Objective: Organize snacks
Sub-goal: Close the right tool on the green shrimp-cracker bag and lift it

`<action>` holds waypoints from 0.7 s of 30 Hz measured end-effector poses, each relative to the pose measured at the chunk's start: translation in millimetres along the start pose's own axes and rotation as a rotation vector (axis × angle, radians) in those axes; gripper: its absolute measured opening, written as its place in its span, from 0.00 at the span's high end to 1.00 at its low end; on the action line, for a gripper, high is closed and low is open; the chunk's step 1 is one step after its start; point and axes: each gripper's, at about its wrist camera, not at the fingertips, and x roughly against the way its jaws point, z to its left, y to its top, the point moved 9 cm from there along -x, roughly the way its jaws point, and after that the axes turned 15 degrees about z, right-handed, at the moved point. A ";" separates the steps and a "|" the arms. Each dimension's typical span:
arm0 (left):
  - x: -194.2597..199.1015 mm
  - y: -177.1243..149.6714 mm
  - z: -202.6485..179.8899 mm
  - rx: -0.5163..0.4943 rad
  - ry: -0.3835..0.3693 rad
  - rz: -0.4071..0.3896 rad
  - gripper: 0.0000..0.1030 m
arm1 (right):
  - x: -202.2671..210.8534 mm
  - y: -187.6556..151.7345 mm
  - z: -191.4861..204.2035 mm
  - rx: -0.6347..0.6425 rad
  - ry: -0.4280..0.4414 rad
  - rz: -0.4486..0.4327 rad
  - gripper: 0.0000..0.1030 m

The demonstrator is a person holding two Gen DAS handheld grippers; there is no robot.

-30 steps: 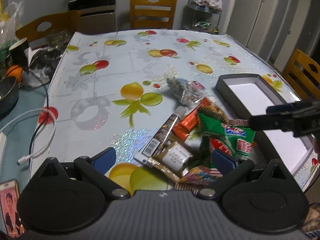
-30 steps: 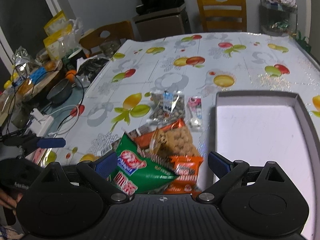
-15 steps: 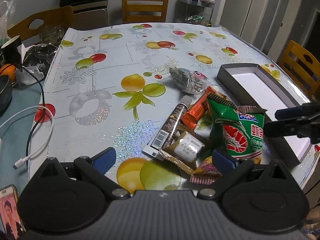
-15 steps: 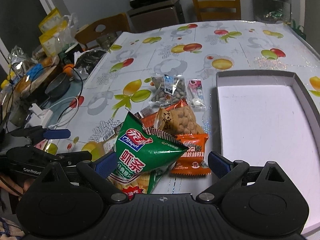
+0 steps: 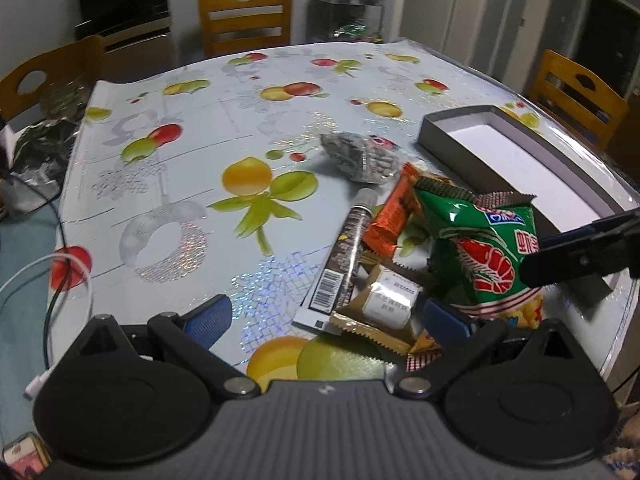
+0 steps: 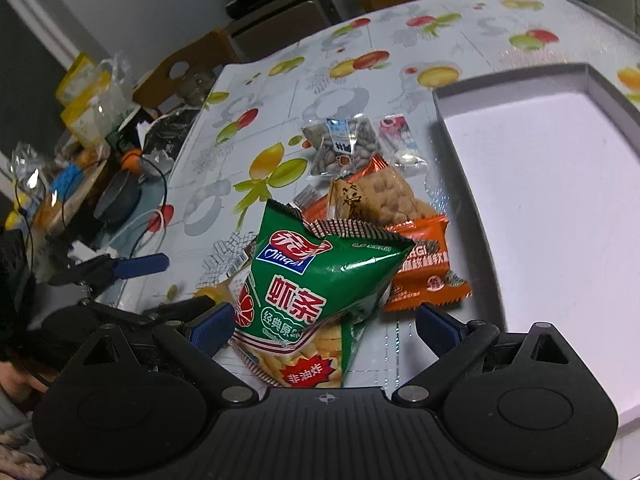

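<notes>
Right wrist view: our right gripper (image 6: 324,328) stood wide open around the green shrimp-chip bag (image 6: 316,280), left of the grey tray (image 6: 512,80); closing carelessly, we risked crushing it. Left gripper (image 5: 324,318) gaped empty.

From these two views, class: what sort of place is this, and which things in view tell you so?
Most likely a home dining room: a table with a fruit-print tablecloth, wooden chairs around it, and household clutter piled at one side.
</notes>
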 end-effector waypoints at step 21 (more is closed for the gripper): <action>-16.2 5.7 -23.9 -0.076 -0.136 0.006 0.07 | -7.7 3.1 8.0 -0.041 -0.003 -0.003 0.05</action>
